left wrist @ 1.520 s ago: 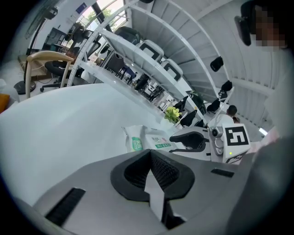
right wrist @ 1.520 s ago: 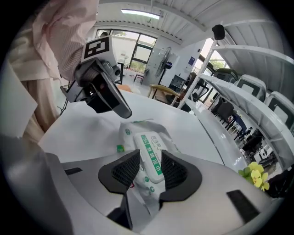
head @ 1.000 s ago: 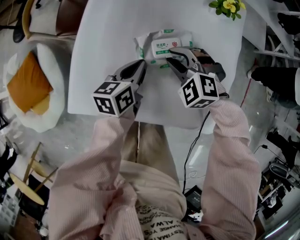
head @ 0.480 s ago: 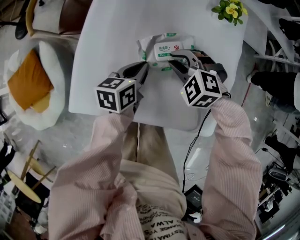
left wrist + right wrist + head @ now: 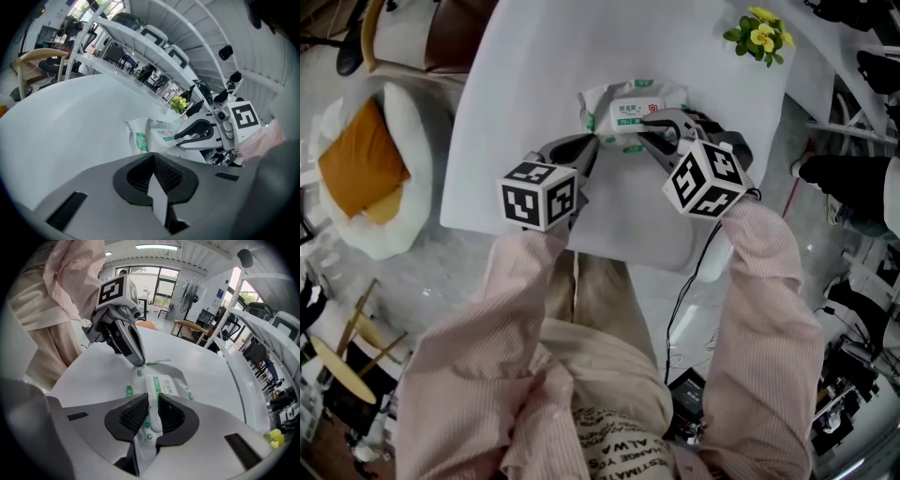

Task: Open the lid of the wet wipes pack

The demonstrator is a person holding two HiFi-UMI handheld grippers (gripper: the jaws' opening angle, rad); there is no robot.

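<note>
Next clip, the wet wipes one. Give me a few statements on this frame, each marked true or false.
1. The wet wipes pack lies on the white table. True.
2. The right gripper is empty. False: its jaws have just been closing, and the near edge of the lid is between them.
3. The lid stands flipped open. False: it lies flat on the pack.
4. Yellow flowers sit beyond the pack, toward the table's far right corner. True.

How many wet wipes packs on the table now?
1. The wet wipes pack lies on the table near its far edge, left of the yellow flowers; none seems hidden.
</note>
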